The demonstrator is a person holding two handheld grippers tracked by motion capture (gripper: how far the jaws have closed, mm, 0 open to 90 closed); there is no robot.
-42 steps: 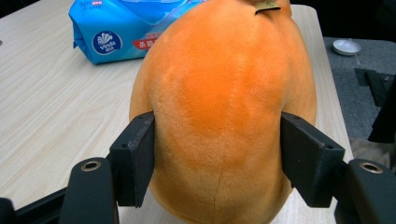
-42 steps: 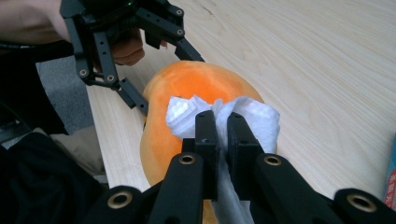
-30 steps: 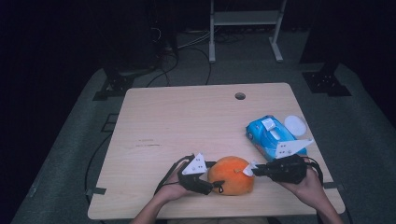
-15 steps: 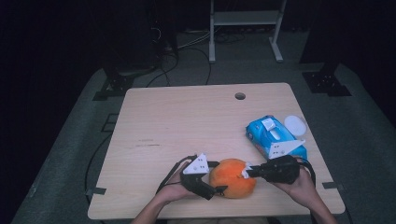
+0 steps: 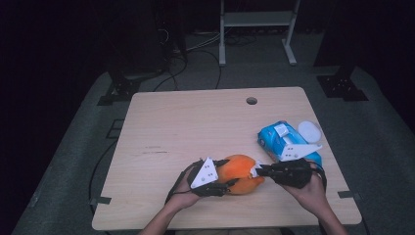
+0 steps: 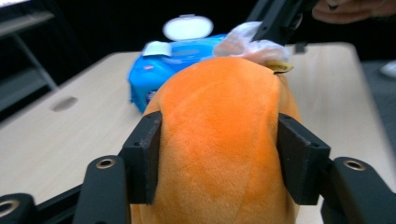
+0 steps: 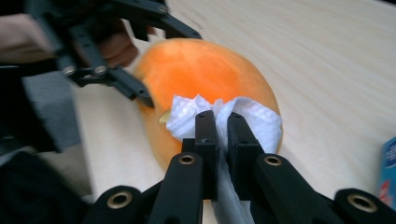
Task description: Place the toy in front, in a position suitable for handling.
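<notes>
The round, fuzzy orange plush toy (image 5: pixel 241 174) lay at the wooden table's (image 5: pixel 195 127) six o'clock edge. The left gripper (image 6: pixel 219 154), just closing, clenched its soft sides; the right gripper (image 7: pixel 223 122) pinched a crumpled white wipe (image 7: pixel 252 119) against it.

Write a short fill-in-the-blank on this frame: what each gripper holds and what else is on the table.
1. The left gripper is shut on the ____ plush toy.
2. The right gripper pinches a white ____ against the toy.
3. The lid of the blue wipes pack stands ____.
4. The toy rests on a ____ table.

Missing words: orange; wipe; open; wooden
</notes>
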